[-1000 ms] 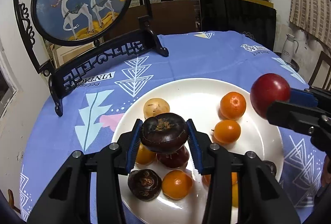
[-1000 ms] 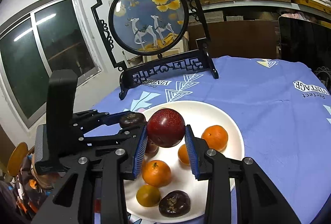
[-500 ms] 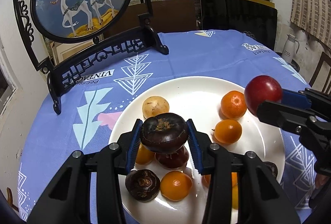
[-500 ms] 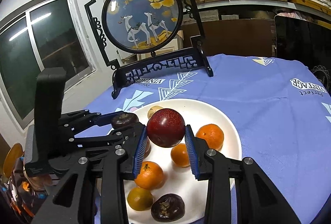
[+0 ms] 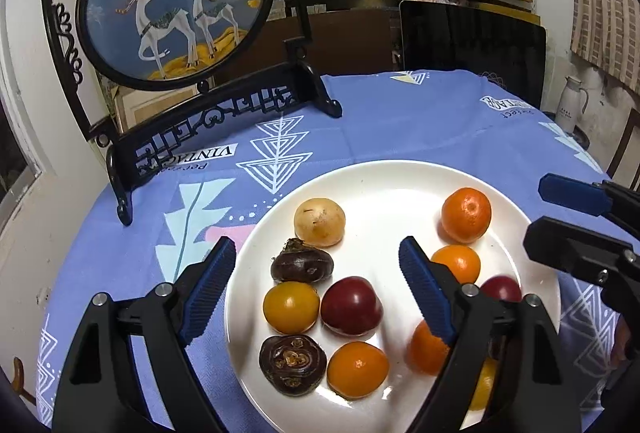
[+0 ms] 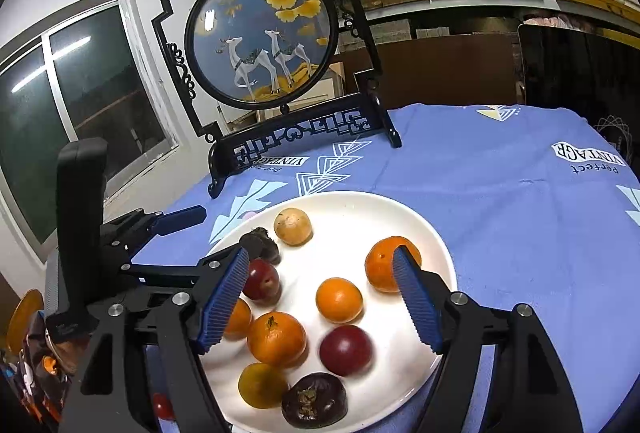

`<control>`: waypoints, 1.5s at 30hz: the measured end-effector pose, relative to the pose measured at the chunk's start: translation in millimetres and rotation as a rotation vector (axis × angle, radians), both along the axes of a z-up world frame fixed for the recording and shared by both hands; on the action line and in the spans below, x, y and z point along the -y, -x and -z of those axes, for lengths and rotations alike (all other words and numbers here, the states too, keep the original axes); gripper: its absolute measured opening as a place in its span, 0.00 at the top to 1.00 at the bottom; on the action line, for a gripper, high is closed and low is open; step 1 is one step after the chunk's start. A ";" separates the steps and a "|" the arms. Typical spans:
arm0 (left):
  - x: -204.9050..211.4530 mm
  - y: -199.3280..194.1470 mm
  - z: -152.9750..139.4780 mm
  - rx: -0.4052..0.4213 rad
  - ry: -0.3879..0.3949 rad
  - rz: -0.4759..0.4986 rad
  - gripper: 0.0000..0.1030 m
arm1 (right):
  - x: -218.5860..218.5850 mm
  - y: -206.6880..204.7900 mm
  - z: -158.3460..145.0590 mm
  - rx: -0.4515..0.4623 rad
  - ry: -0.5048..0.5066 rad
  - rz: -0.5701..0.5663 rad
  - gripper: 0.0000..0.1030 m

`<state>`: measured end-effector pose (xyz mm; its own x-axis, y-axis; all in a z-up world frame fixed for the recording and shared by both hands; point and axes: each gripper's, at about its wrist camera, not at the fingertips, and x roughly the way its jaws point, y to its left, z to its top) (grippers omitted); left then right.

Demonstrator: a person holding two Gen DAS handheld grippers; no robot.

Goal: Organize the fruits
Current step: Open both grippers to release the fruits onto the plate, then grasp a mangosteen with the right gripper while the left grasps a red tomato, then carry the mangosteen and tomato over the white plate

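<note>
Both the left claw (image 5: 312, 289) and right claw (image 6: 324, 297) gape wide and empty above the white plate (image 5: 372, 177), where the fruits (image 5: 351, 306) lie loose. The blue tablecloth (image 6: 500, 169) reads "Perfect VINTAGE".

White round plate (image 5: 360, 177) lies flat on the tablecloth, fruits loose on it, none stacked. Far left: pale tan round fruit (image 5: 319, 222). Just before it, a dark brown water chestnut (image 5: 301, 266) tipped on its side. A second water chestnut (image 5: 292, 364) sits at the near left, crown up. Between them: yellow-orange fruit (image 5: 291, 307) touching a dark red plum (image 5: 351, 306). Second plum (image 6: 345, 350) is blurred, possibly rolling. Mandarins: far right (image 5: 466, 215), mid right (image 5: 456, 263), near centre (image 5: 358, 369).
</note>
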<state>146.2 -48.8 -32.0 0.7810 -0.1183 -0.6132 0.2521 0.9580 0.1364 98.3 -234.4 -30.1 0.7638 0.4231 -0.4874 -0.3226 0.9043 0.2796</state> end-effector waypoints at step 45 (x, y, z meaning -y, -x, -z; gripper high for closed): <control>-42.0 150.1 57.5 -0.240 -0.034 0.230 0.70 | -42.8 170.7 46.4 -0.201 0.227 -0.166 0.61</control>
<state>-3.9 -6.8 -89.6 0.5688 -0.2507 -0.7833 0.4901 0.8681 0.0781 -72.4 -191.6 -76.6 0.5730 0.3969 -0.7170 -0.4290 0.8907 0.1503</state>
